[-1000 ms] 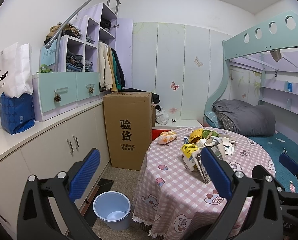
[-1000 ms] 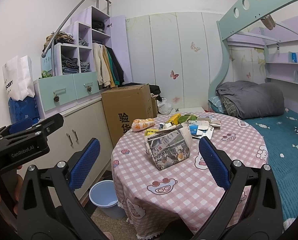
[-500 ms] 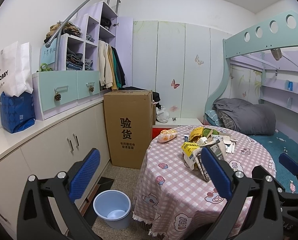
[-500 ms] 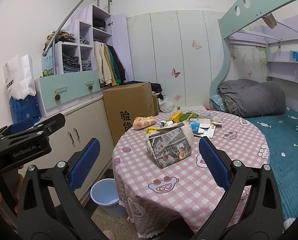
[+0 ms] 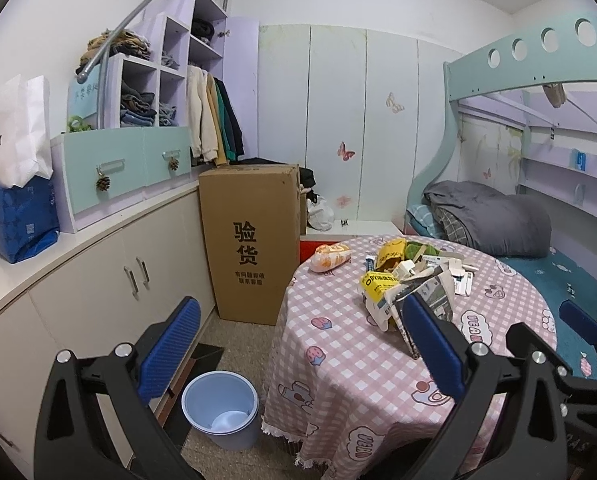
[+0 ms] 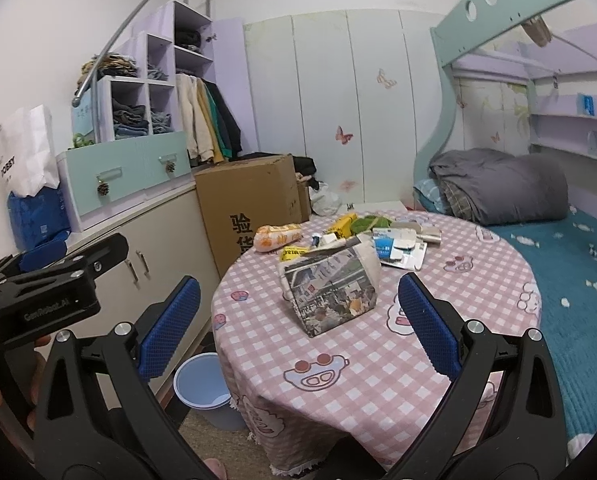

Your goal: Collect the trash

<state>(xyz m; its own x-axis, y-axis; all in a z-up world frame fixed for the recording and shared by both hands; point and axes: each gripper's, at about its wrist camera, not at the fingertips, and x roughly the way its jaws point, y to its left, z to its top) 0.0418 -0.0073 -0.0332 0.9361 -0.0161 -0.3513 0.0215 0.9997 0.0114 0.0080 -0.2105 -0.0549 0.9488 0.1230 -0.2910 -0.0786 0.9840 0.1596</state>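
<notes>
On the round table, covered with a pink checked cloth, the trash lay in a loose heap toward the far side. A folded newspaper bag stood upright nearest the camera; behind it lay a yellow wrapper, an orange snack packet, a yellow carton and a spread of blue and white papers.

Left gripper: fingers spread wide, nothing between the blue pads. It hovered off the near left edge of the table, above the floor. Right gripper: fingers also wide apart, empty, held over the near part of the table, short of the newspaper bag and not touching it.

A light blue bin stood on the floor just beside the table's left edge, below the hanging cloth. It looked almost empty apart from a pale patch at the bottom that I could not identify. A tall cardboard box stood farther back on the left, against the cupboards. A bed lay to the right.
</notes>
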